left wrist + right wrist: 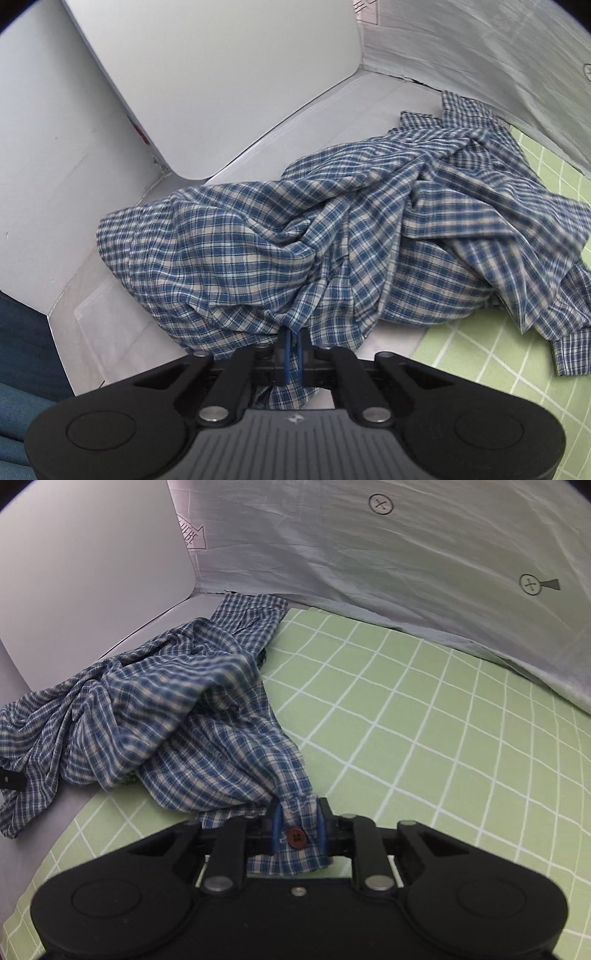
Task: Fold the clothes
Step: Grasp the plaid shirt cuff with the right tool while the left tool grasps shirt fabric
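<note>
Shirt [332,236] bunched ahead of both grips: left gripper [294,356] fingers pinch its near hem, right gripper [297,829] fingers clamp its buttoned cuff [295,834].

The shirt [295,251] is thin woven cloth in a blue-and-cream check, soft and matt, its cuff carrying a glossy brown plastic button [295,838]. The green sheet [424,738] with white grid lines is smooth, matt cloth; the grey backdrop [369,572] is creased fabric. Both grippers look like matt black plastic with dull metal pins.
</note>
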`<state>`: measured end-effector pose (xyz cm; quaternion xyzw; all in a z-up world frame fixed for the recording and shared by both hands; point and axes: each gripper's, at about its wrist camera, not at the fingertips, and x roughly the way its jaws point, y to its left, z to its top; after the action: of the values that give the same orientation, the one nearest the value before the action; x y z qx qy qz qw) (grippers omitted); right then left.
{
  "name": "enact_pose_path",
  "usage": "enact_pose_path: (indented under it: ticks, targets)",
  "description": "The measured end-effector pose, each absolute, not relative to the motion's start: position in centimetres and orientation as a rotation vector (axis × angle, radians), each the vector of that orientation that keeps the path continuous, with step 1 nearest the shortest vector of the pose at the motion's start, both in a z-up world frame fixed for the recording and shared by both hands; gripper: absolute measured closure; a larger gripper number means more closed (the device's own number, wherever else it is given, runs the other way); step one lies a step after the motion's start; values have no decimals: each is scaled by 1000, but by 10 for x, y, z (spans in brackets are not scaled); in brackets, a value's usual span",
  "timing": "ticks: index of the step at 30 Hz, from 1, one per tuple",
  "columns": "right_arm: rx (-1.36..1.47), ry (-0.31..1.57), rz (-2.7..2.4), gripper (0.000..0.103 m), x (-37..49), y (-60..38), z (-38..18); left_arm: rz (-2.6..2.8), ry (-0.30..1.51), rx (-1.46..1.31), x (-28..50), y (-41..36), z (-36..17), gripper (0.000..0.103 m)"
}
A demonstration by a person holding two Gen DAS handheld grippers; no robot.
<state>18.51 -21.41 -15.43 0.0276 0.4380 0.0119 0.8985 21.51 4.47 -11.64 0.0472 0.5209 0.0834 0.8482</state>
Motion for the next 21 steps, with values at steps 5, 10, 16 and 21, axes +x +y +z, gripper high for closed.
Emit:
enact_pose_path:
  ticks: [5, 10, 16, 21]
  targets:
    - [137, 858, -136, 85, 128, -277, -141, 50, 1050, 98, 178, 7, -91, 103]
    - [141, 840, -337, 86, 68, -346, -132, -59, 1033, 138, 122, -55, -79, 103]
    - [155, 850, -608, 86, -9, -461, -123, -114, 1066, 97, 61, -117, -77, 100]
    - [195, 869, -888, 86, -90, -547, -122, -112, 1084, 91, 29, -145, -79, 99]
